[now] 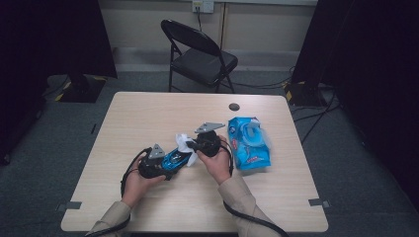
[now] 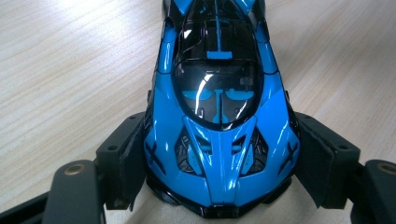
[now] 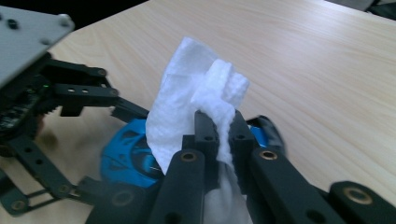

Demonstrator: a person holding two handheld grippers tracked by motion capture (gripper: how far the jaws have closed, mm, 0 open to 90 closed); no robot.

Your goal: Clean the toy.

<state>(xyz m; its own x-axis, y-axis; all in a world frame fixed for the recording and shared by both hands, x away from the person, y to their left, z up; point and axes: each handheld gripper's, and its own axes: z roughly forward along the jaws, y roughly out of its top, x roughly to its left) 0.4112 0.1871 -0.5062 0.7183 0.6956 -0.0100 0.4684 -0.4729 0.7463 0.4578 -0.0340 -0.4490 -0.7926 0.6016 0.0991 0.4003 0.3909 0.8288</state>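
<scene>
A glossy blue and black toy car (image 2: 219,116) lies on the wooden table (image 1: 148,118), its rear end clamped between the pads of my left gripper (image 2: 219,177). In the high view the toy car (image 1: 175,158) sits between both hands, with the left gripper (image 1: 170,165) on its near-left end. My right gripper (image 3: 217,135) is shut on a crumpled white wipe (image 3: 191,102), held right over the car's far end (image 3: 126,154). From above, the wipe (image 1: 184,142) sticks out to the left of the right gripper (image 1: 193,146).
A blue pack of wet wipes (image 1: 249,143) lies on the table to the right of the right hand. A small dark grommet (image 1: 234,106) sits near the table's far edge. A black folding chair (image 1: 197,54) stands beyond the table.
</scene>
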